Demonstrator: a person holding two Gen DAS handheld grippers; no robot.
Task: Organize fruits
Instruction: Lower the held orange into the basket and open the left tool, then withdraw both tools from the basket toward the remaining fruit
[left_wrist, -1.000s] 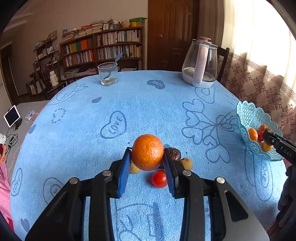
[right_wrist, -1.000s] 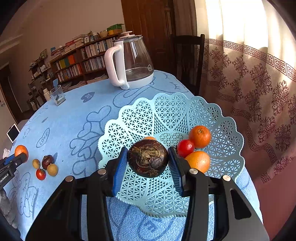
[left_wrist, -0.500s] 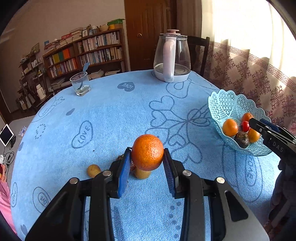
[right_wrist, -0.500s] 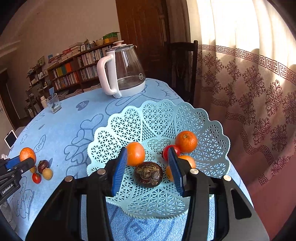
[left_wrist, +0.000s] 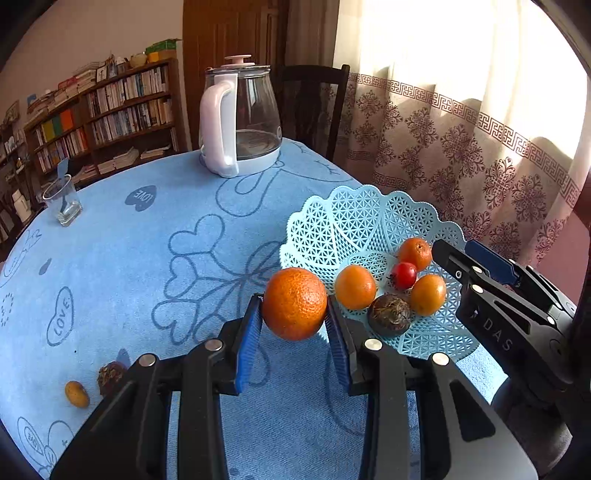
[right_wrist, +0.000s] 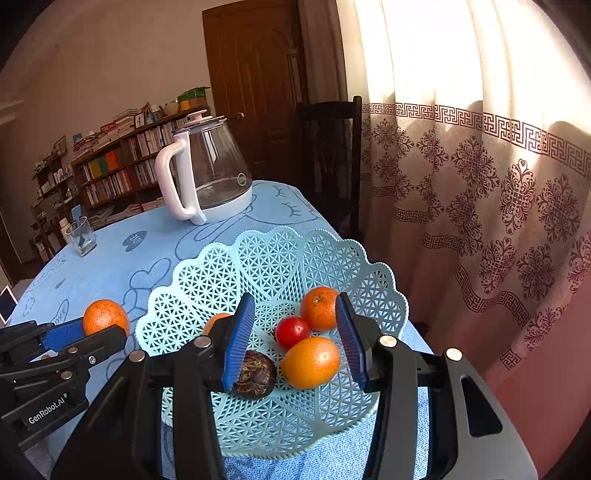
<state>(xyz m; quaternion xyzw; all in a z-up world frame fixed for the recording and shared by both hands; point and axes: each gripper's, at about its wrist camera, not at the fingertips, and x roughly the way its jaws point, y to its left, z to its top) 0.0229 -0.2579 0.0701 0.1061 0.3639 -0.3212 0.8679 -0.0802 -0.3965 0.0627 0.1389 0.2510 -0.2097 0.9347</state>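
Note:
My left gripper (left_wrist: 293, 326) is shut on a large orange (left_wrist: 295, 303) and holds it above the cloth, just left of the pale blue lattice basket (left_wrist: 354, 218). The basket holds oranges (left_wrist: 355, 287), a red tomato (left_wrist: 404, 275) and a dark wrinkled fruit (left_wrist: 388, 314). My right gripper (right_wrist: 293, 338) is open and empty above the basket (right_wrist: 273, 254), over the tomato (right_wrist: 291, 331) and an orange (right_wrist: 310, 362); the dark fruit (right_wrist: 256, 374) lies by its left finger. The held orange (right_wrist: 104, 316) shows at left in the right wrist view.
A glass kettle (left_wrist: 240, 118) stands at the far edge of the blue tablecloth (left_wrist: 147, 266), a drinking glass (left_wrist: 62, 201) at far left. A small yellow fruit (left_wrist: 77, 394) and a dark fruit (left_wrist: 110, 373) lie on the cloth at lower left. Curtains hang behind the basket.
My right gripper opened and dropped the dark fruit into the basket, then drew back. My left gripper carried the orange right, from the loose fruits to the basket's side.

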